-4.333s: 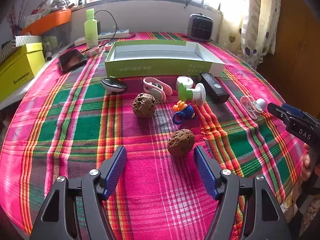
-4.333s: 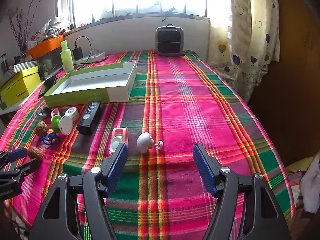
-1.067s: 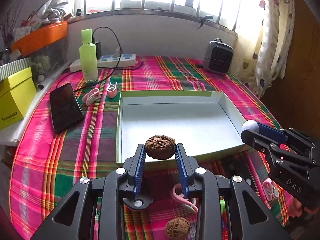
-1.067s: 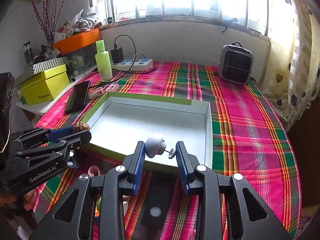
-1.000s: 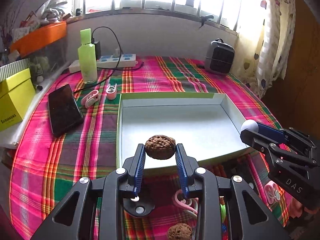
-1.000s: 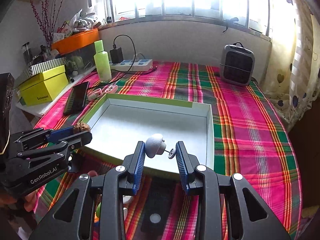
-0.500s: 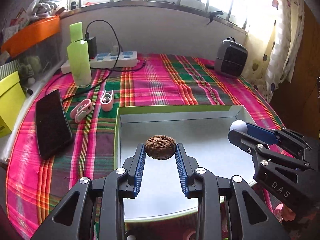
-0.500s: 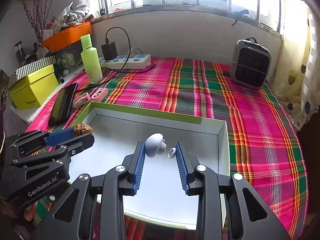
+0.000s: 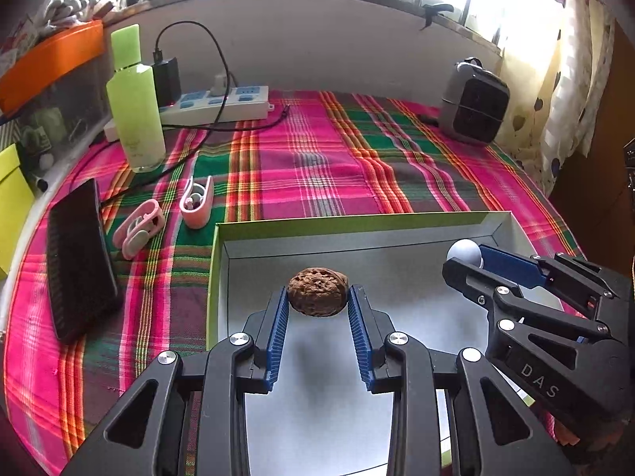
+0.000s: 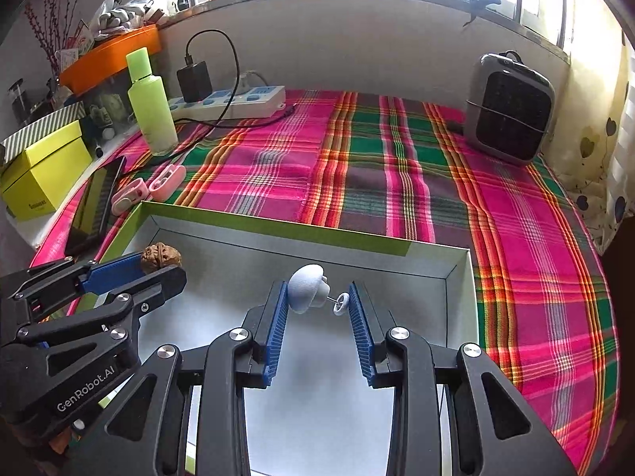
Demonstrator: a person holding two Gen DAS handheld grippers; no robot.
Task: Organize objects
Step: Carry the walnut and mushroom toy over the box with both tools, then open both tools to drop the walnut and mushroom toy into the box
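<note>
My left gripper (image 9: 317,301) is shut on a brown walnut (image 9: 317,291) and holds it above the floor of the open green-edged white box (image 9: 345,220), near its left wall. My right gripper (image 10: 317,297) is shut on a small white mushroom-shaped knob with a pin (image 10: 307,287), held over the box's (image 10: 278,226) middle. Each gripper shows in the other's view: the right one (image 9: 464,256) at the box's right side, the left one (image 10: 160,263) at its left.
Left of the box lie a black phone (image 9: 77,261) and two pink clips (image 9: 139,228), (image 9: 196,200). At the back stand a green bottle (image 9: 135,99), a power strip with charger (image 9: 214,103) and a grey heater (image 9: 474,103). A yellow box (image 10: 43,168) sits far left.
Both grippers have moved forward with their objects, from in front of the box's near wall to over its inside. Both stayed shut.
</note>
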